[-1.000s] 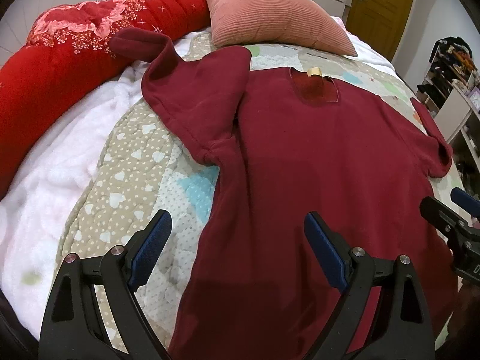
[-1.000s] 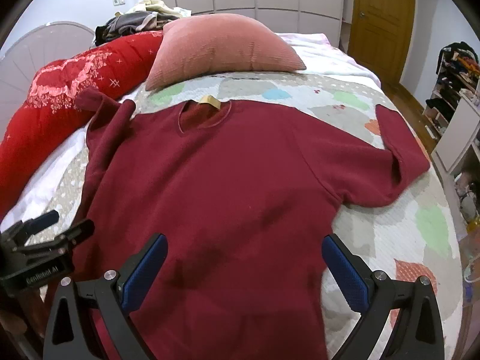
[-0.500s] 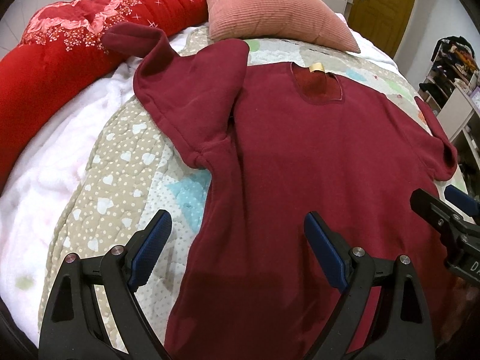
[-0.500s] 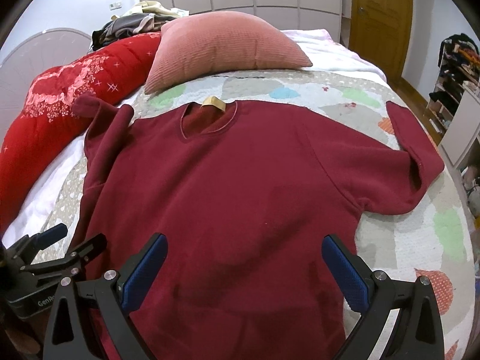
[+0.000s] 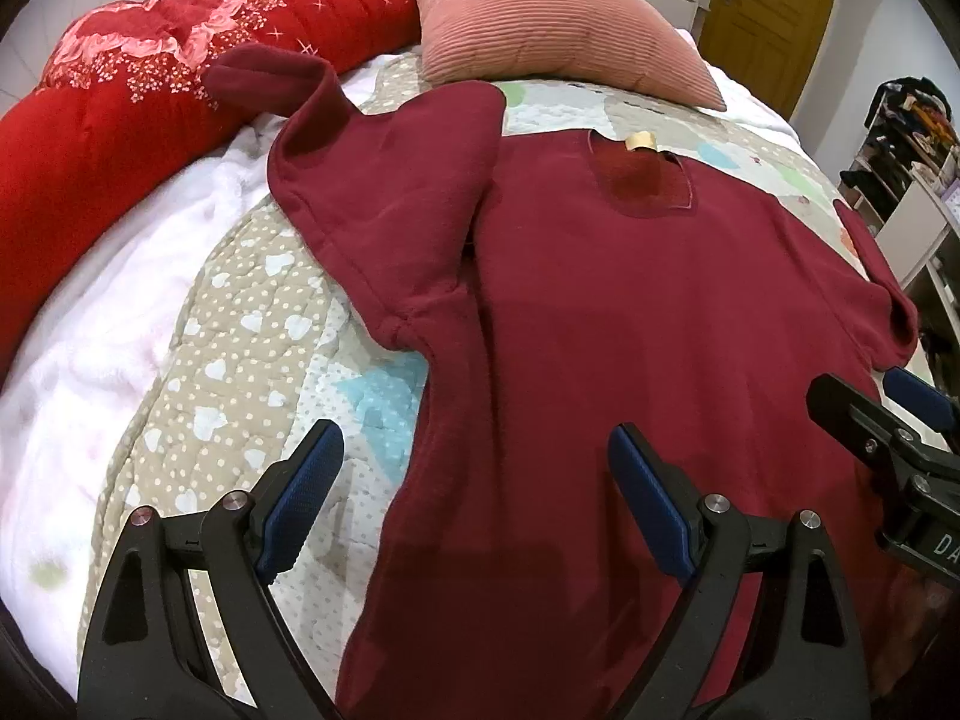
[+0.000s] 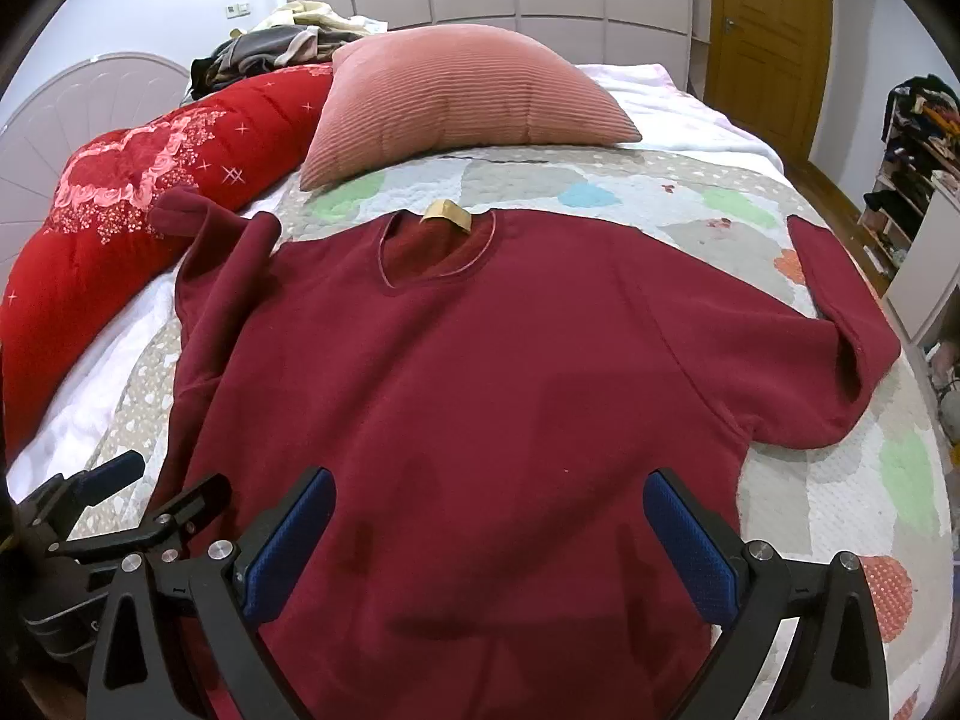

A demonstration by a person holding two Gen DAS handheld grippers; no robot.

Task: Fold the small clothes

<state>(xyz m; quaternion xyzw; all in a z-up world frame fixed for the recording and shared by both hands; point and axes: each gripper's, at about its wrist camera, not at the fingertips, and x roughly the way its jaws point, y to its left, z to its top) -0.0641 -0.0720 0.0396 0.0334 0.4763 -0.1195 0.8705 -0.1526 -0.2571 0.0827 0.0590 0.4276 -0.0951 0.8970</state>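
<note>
A dark red sweater (image 6: 480,372) lies flat, front up, on the patchwork quilt (image 6: 900,468); it also shows in the left wrist view (image 5: 630,324). Its left sleeve (image 5: 384,192) is bent up toward the red duvet, its right sleeve (image 6: 840,324) angles back up at the quilt's right side. My left gripper (image 5: 474,498) is open and empty above the sweater's left hem edge. My right gripper (image 6: 489,534) is open and empty above the lower middle of the sweater. Each gripper shows in the other's view.
A pink ribbed pillow (image 6: 462,102) lies beyond the collar. A rolled red floral duvet (image 5: 120,120) runs along the left on a white blanket (image 5: 90,312). Shelves with clutter (image 6: 912,168) and a wooden door (image 6: 774,30) stand at the right.
Both grippers have drifted slightly forward and lower over the sweater. Both stay open and empty. The sweater has not moved.
</note>
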